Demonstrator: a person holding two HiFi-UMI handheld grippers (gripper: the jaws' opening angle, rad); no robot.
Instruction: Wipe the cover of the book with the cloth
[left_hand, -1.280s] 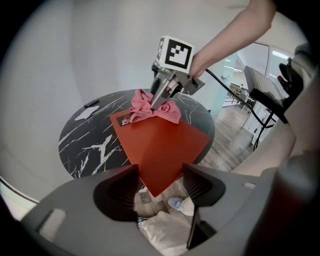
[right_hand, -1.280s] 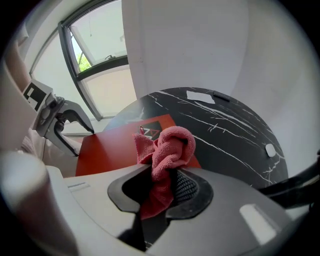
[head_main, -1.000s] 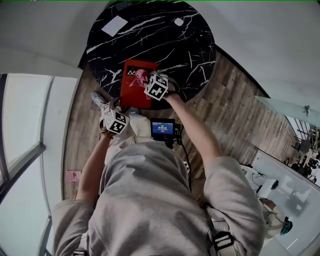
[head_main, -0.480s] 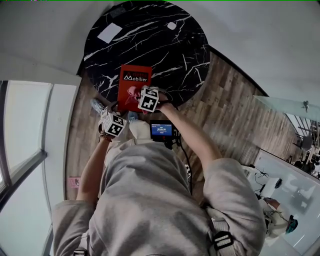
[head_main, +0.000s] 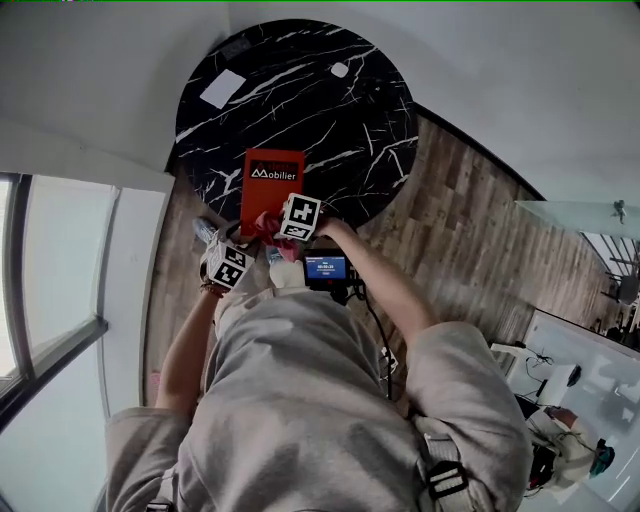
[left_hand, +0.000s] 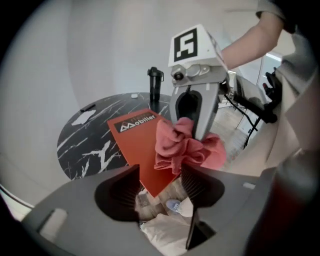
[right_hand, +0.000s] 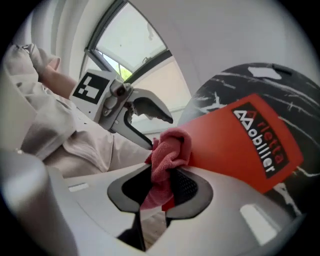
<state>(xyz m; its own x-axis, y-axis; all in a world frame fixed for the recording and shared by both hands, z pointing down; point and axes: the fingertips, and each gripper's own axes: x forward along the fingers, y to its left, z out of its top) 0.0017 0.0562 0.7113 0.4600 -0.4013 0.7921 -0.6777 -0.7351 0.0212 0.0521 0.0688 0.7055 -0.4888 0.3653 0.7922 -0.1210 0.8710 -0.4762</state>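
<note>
Two grippers: right gripper (right_hand: 161, 186) clamped crumpled fuzzy pink cloth (right_hand: 170, 147) against flat red rectangular book (right_hand: 235, 145); left gripper (left_hand: 160, 187) jaws stood apart.

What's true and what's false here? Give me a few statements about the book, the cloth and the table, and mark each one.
1. The right gripper is shut on a pink cloth. True.
2. The book has a blue cover. False: the cover is red.
3. The book lies on a round black marble-look table. True.
4. The cloth lies mid-table, well apart from the book. False: it sits against the book's near corner, at the table's edge.
</note>
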